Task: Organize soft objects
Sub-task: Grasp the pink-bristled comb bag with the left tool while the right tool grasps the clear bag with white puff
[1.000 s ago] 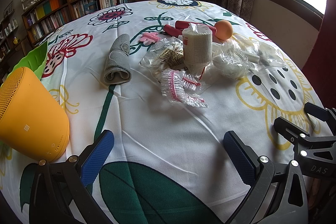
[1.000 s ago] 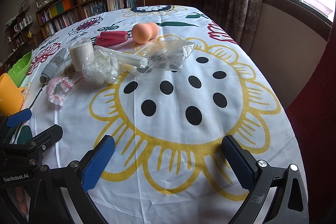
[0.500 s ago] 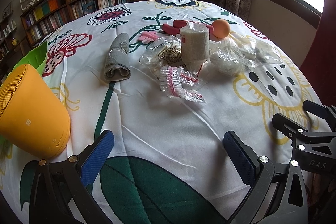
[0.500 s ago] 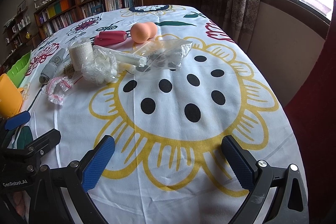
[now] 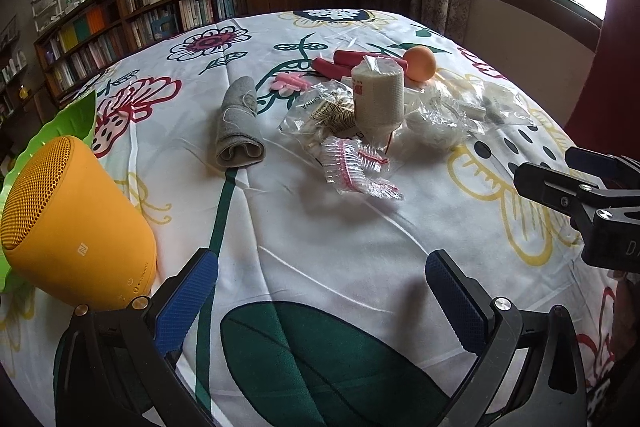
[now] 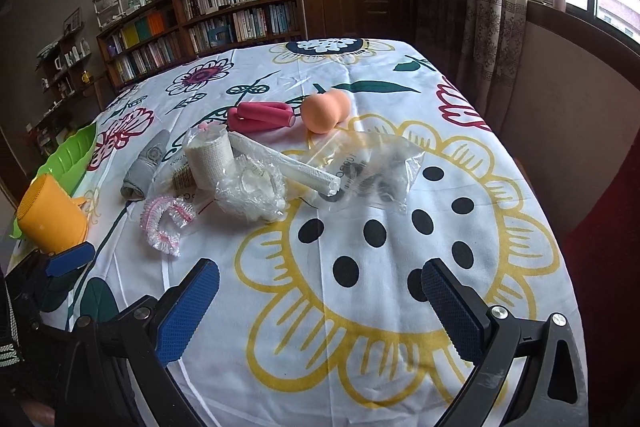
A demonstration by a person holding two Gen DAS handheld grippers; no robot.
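The soft things lie in a bunch in the middle of the table (image 6: 520, 267), well ahead of both grippers. There is a rolled grey cloth (image 5: 239, 123), a white bandage roll (image 5: 378, 95) standing up, a pink frilly cap in a clear wrap (image 5: 354, 167), an orange sponge (image 6: 325, 109) and a pink foam grip (image 6: 260, 115) just beside it. A clear bag (image 6: 376, 169) holds small dark bits; another clear bag (image 5: 320, 111) holds striped things. The left gripper (image 5: 320, 291) is wide open and holds nothing. The right gripper (image 6: 320, 295) is wide open and holds nothing too. A yellow speaker (image 5: 72, 223) lies near the table's left edge, by a green tray (image 6: 72, 155).
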